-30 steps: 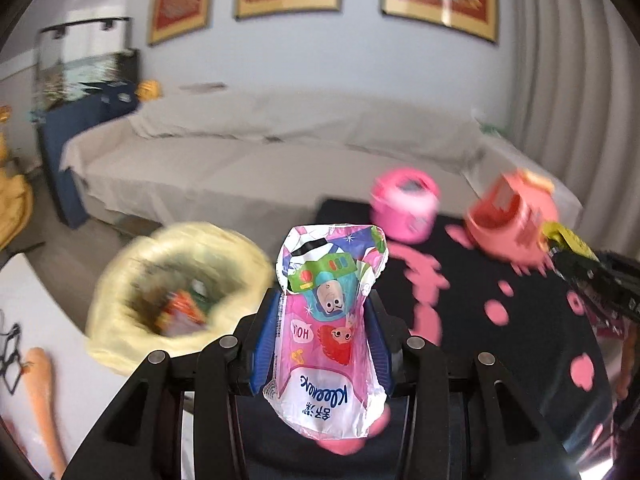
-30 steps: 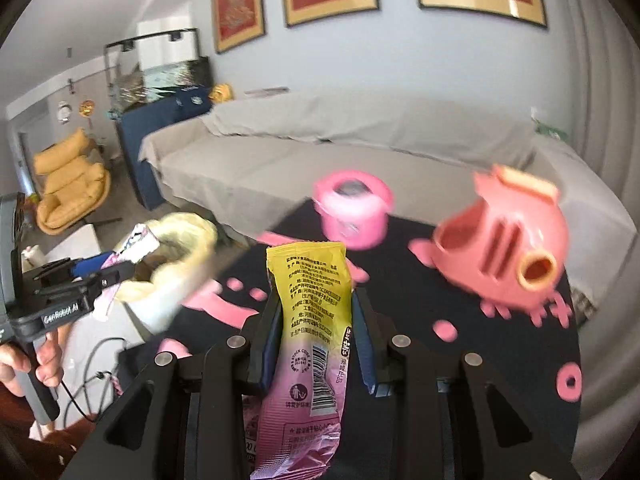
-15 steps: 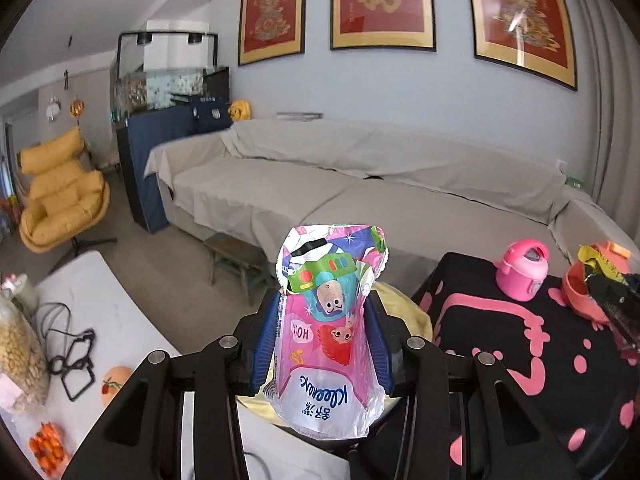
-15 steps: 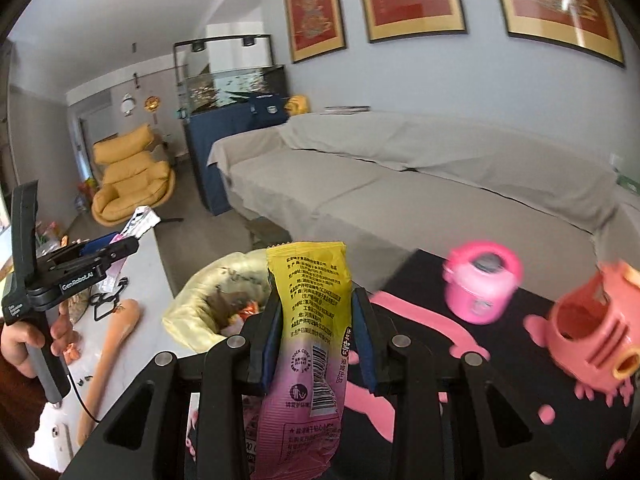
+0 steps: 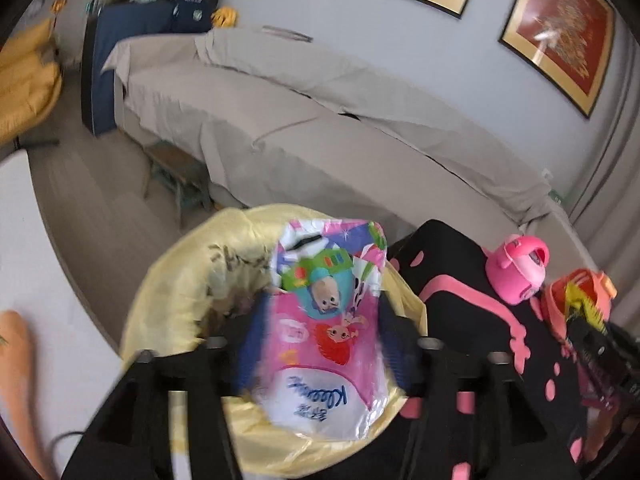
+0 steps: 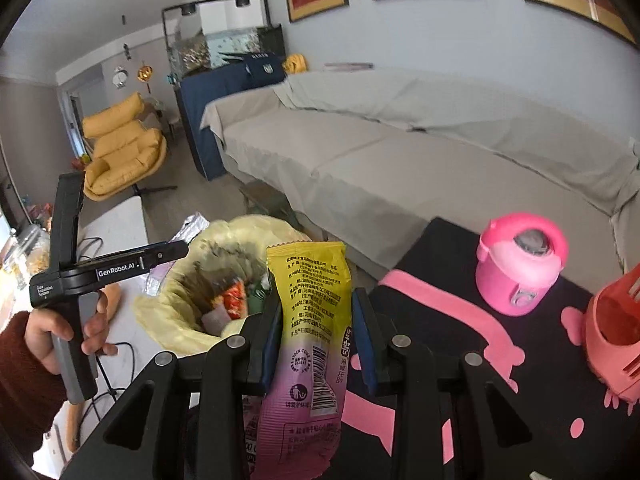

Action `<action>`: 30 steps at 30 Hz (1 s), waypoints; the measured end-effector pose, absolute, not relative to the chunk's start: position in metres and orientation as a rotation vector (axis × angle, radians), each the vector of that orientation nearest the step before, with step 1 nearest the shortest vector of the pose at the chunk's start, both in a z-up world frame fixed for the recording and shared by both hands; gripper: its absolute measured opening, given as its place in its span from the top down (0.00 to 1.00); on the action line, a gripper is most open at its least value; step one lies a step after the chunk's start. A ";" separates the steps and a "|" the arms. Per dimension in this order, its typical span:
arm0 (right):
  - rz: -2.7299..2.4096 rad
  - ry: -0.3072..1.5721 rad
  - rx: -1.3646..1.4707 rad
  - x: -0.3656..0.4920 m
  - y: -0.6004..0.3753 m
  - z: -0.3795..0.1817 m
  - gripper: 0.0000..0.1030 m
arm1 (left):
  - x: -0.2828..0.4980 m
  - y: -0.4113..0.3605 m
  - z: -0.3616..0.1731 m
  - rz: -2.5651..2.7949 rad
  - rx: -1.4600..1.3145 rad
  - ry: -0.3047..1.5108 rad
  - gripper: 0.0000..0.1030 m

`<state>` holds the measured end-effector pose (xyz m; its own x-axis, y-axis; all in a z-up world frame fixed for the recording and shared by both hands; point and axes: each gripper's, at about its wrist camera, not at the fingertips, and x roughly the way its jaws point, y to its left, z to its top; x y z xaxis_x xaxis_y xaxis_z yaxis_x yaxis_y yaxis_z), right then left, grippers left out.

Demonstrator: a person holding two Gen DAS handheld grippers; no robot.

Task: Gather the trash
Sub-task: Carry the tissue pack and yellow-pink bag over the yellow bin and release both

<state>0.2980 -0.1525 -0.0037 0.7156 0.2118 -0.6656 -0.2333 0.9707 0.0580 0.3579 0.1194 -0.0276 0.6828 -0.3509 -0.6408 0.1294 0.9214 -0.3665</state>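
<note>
My left gripper is shut on a pink Kleenex tissue pack and holds it over the open yellow trash bag. My right gripper is shut on a yellow and pink snack wrapper just right of the same trash bag, which holds several pieces of trash. The left gripper shows in the right wrist view at the bag's left rim, with the pack's silver edge sticking out. The right gripper's wrapper shows at the right of the left wrist view.
A black table with pink shapes carries a pink toy cooker and a coral toy basket. A covered sofa stands behind. A white surface with cables lies left of the bag.
Both grippers have moved down and toward the trash bag. The tissue pack now hangs over the bag's opening, and the snack wrapper sits closer to its right rim.
</note>
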 end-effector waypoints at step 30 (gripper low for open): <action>0.447 1.282 -0.097 0.454 0.036 -0.156 0.70 | 0.256 0.223 -0.053 0.189 -0.230 0.638 0.08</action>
